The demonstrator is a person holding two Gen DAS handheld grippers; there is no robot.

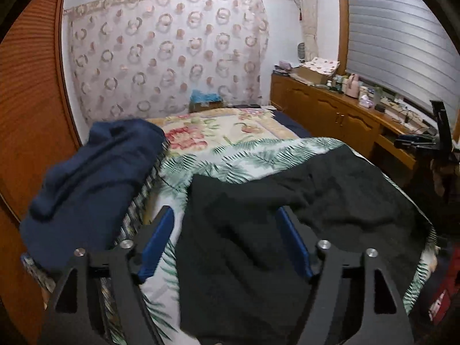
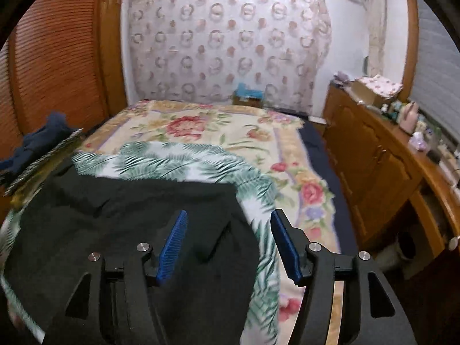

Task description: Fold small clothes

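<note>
Both grippers spread wide over the black garment — left gripper at its left side, right gripper near its right edge — on the palm-print cloth.

Black garment near, plain. Navy garment left, plain. White cloth with green fern-leaf print beneath. Cream bedspread, red and pink floral, far. Blue ribbed pads on black grippers. Orange-brown wooden cabinet right. Rosette-patterned curtain far.
</note>
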